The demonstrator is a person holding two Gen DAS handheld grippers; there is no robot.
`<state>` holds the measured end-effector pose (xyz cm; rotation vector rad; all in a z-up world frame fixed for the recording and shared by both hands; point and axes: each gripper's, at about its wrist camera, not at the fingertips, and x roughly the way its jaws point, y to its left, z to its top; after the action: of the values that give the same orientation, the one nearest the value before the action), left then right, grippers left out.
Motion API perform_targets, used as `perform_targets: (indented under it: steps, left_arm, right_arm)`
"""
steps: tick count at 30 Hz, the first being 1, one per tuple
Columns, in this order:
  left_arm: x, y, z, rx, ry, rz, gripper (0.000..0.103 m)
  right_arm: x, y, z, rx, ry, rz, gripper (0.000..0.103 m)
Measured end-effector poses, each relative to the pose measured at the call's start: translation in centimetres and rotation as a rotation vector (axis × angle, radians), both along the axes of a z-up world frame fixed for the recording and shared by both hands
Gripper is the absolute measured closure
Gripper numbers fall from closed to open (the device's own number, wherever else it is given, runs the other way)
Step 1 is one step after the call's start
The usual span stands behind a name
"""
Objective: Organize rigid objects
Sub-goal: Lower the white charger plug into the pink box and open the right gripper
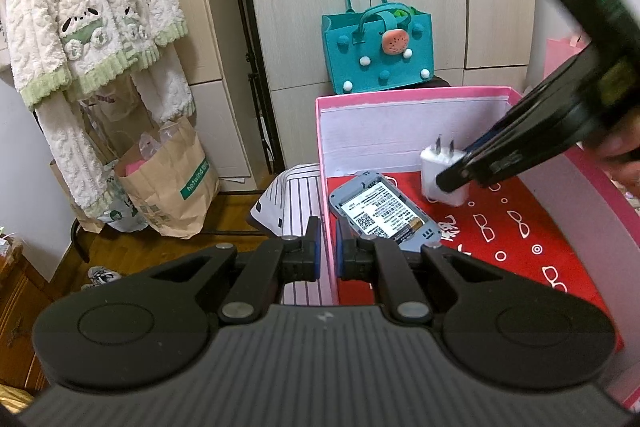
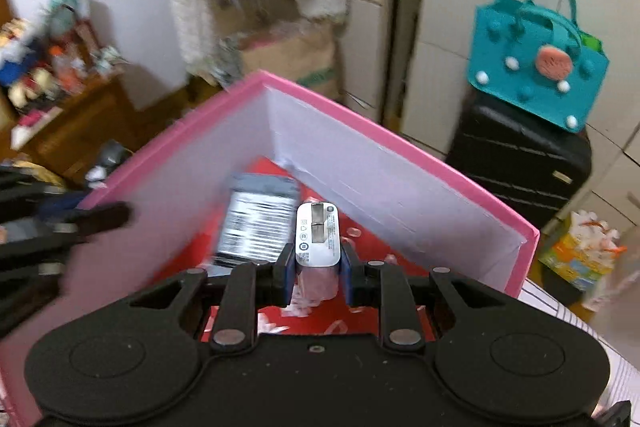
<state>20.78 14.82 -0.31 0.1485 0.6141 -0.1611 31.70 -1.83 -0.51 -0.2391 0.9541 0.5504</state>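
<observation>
Right hand-held gripper (image 2: 317,273) is clamped on the white charger (image 2: 318,239), inside the pink box (image 2: 400,163) over its red floor. Left hand-held gripper (image 1: 327,254) pinches the box wall. Teal bag (image 1: 378,55), wardrobe behind.

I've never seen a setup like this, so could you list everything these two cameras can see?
box: one, pink, red-lined, centre
charger plug: one, white, inside the box, gripped
device with label: one, grey-blue, lying on the box floor
felt bag: one, teal, on the suitcase
suitcase: one, black, by the cupboards
robe: one, cream and green, hanging
paper bag: one, brown, on the floor
left tool: black, clamped on the box wall
right tool: black, holding the plug
</observation>
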Motion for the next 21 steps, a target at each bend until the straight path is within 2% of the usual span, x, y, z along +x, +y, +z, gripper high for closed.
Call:
perform_targets:
  steps: [2,5,9,14,16,18,20,21]
  left_arm:
    - [-0.2,0.0,-0.1,-0.001,-0.004,-0.002,0.095]
    - [-0.2,0.1,-0.1,-0.004,-0.004,-0.004,0.095]
    - [-0.2,0.0,0.0,-0.006,-0.004,-0.001,0.095]
    - [-0.2,0.0,0.0,-0.007,-0.007,0.004,0.095]
    - [-0.2,0.0,0.0,-0.008,-0.005,0.003,0.095]
    - [-0.2,0.0,0.0,-0.003,-0.007,0.002,0.095]
    - [-0.3,0.1,0.0,-0.006,-0.006,0.003,0.095]
    - [-0.3,0.1,0.0,-0.007,-0.006,0.003,0.095]
  right_arm:
    - [0.6,-0.1,-0.4,0.009,0.049,-0.007,0.076]
    - [0.8,-0.7,-0.1,0.077,0.104,-0.011,0.076]
    - [0.5,0.0,-0.8,0.08,0.166,-0.014,0.076]
    - [1.3,-0.8,-1.5,0.209,0.291,-0.061,0.075]
    - [1.8,-1.1,-1.7,0.241,0.299,-0.076,0.075]
    - [2.2,-1.7,-1.6,0.245,0.293,-0.091,0.07]
    - [1.8,-2.0,-1.0,0.197,0.214,-0.094,0.057]
    - [1.5,-2.0,-0.6,0.184,0.176,-0.09,0.056]
